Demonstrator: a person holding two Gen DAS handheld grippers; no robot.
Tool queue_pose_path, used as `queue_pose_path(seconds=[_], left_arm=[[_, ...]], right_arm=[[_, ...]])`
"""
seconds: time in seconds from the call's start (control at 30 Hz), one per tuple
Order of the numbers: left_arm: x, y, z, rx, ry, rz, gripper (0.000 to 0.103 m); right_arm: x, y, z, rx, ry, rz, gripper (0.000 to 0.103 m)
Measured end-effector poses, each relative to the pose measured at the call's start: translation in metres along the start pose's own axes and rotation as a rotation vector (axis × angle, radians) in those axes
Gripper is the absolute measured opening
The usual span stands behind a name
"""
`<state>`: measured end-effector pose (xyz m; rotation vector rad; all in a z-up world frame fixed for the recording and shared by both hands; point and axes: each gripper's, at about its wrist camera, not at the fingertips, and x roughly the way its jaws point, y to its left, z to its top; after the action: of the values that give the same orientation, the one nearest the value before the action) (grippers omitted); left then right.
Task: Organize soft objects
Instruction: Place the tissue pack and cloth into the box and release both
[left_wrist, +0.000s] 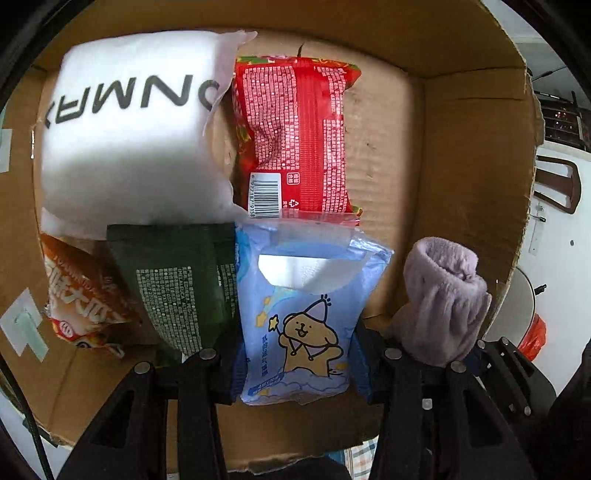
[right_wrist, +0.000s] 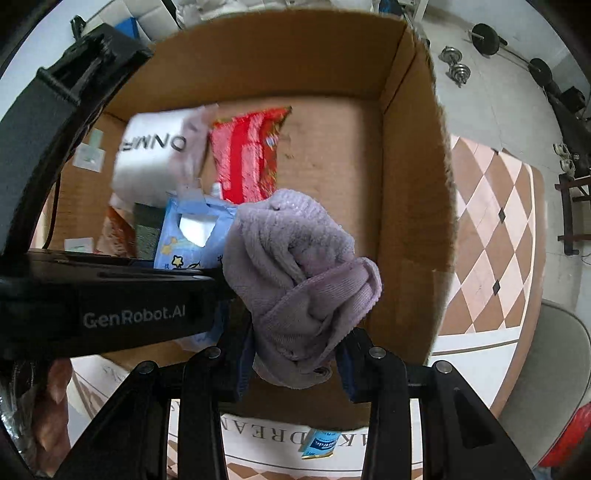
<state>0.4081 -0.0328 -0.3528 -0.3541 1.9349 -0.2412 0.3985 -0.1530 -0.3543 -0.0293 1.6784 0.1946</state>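
Tissue pack (left_wrist: 295, 317) beside bare box floor (left_wrist: 384, 155)

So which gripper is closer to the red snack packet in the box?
Left. The left gripper, holding the blue tissue pack, is just below the red snack packet; the right gripper, holding the purple towel, hangs farther off.

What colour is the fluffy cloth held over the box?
The fluffy cloth is pale lilac purple, clearest in the right wrist view.

Checkered floor (right_wrist: 491, 236) – dumbbells (right_wrist: 456, 62) beyond.
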Motion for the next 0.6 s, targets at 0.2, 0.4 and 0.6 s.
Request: queue_pose_path(seconds=[0.2,0.4,0.6], left_arm=[[0.004,0.006,-0.002,-0.042,0.009,-0.062,0.062],[-0.021,0.007,-0.012,-0.015,-0.082,-0.033,0.092],[-0.064,0.004,-0.051,0.050,-0.239,0.055,0.102]], right_arm=[[0.006,0.002,0.002,-0.009,0.017,-0.021,0.044],[-0.012,0.001,0.000,0.001,0.001,-0.020,0.072],[-0.041,-0.001,-0.010,0.007,-0.040,-0.025,0.095]])
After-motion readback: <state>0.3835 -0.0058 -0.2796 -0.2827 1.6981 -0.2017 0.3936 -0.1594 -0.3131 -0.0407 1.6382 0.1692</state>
